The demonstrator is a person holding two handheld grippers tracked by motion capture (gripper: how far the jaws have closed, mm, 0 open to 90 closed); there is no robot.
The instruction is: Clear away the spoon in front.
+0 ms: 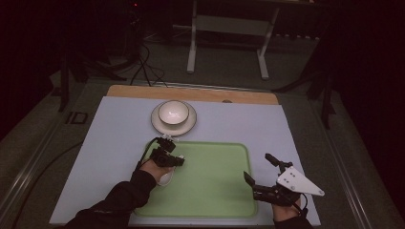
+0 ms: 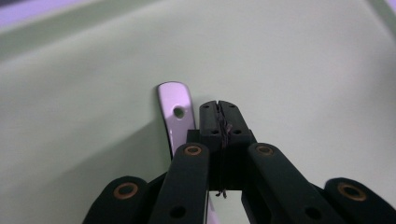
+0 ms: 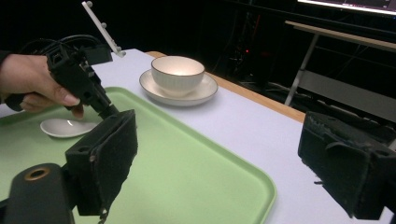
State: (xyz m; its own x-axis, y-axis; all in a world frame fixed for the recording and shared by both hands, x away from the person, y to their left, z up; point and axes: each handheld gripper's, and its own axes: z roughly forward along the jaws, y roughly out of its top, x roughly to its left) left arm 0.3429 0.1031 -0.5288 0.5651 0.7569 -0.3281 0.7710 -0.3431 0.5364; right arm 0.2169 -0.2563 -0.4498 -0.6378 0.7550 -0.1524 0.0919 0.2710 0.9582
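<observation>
The white spoon (image 3: 60, 127) lies on the green tray (image 1: 215, 181), near its left edge. The left tool (image 2: 218, 112) stands with jaws together just beside the spoon's handle (nothing visible between them). The right tool (image 1: 260, 169) hovers over the tray's right edge, jaws apart and empty. Farther back on the surface (image 1: 119, 124), a bowl (image 1: 173, 112) sits on a plate (image 1: 191, 125).

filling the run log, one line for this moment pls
left gripper: shut, beside spoon handle, not gripping | right gripper: open, holds nothing | spoon on green tray | bowl on saucer
</observation>
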